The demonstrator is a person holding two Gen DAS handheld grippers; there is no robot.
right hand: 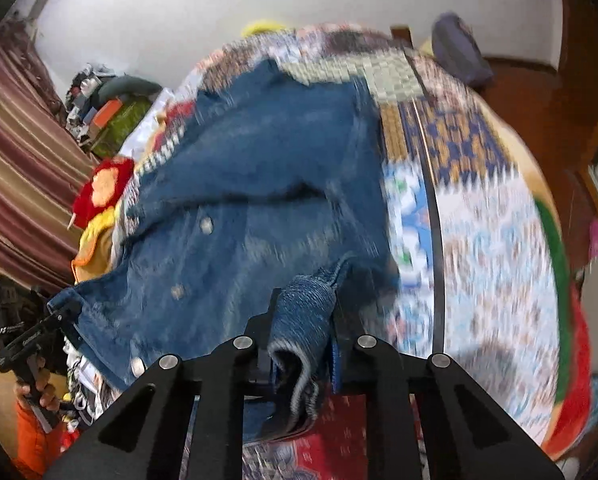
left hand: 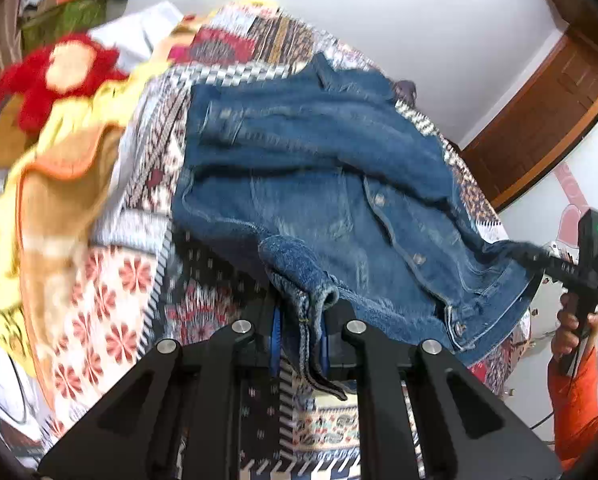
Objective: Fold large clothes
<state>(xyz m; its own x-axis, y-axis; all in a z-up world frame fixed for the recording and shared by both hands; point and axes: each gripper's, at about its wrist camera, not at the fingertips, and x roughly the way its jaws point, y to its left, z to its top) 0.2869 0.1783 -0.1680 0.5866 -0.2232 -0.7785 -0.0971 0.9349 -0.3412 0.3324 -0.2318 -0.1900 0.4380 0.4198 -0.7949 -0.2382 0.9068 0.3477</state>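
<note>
Early in the fold: denim jacket (left hand: 319,160) spread mid-frame on the patterned bedspread (left hand: 119,280), no fold visible yet, near edge pinched tight in left gripper (left hand: 299,340) and right gripper (right hand: 303,344).

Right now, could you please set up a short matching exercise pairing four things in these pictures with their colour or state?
Things:
1. denim jacket
2. left claw
3. flower cushion
4. sleeve

Descriptions:
A. orange
B. red with a pale centre
C. blue, spread on the patterned bedspread
D. shut on a fold of denim

Pairs: 1-C, 2-D, 3-B, 4-A
</note>
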